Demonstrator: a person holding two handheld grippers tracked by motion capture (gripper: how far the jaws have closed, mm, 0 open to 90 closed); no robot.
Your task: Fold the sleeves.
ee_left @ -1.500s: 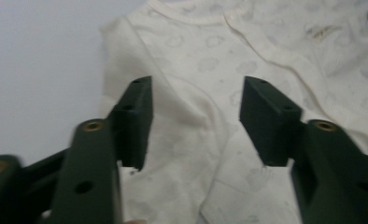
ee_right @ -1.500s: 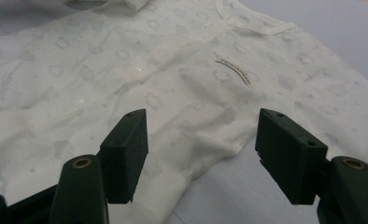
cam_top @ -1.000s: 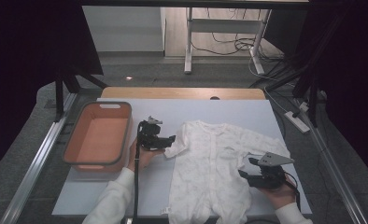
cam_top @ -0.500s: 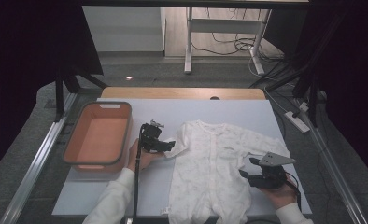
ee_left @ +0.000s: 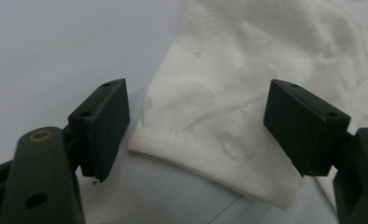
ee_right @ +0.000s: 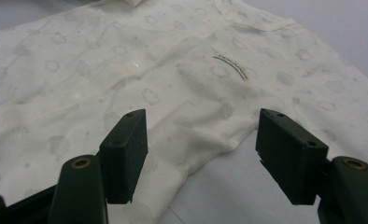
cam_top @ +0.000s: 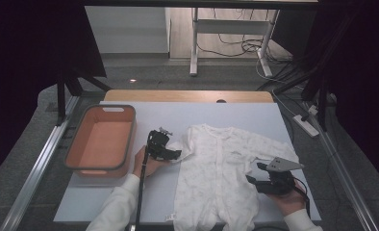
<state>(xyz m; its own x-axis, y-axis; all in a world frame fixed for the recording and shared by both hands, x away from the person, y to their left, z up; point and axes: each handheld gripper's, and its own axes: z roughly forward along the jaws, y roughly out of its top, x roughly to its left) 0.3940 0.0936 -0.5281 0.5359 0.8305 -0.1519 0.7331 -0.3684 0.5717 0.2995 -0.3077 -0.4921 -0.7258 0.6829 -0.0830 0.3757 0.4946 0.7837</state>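
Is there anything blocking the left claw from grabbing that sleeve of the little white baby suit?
Nothing visible blocks it. In the left gripper view the left claw stands open, its jaws either side of the sleeve cuff of the baby suit, with bare table below. The orange tub sits off to the side.

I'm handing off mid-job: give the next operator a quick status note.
Left gripper: open, its jaws have just closed a little, straddling the sleeve cuff, not pinching it.
Right gripper: open, poised at the other sleeve's underarm seam.
Baby romper lies flat, front up, on the table; orange bin sits to its left.
Done: garment spread out.
Left: probably grasp the sleeves and fold.
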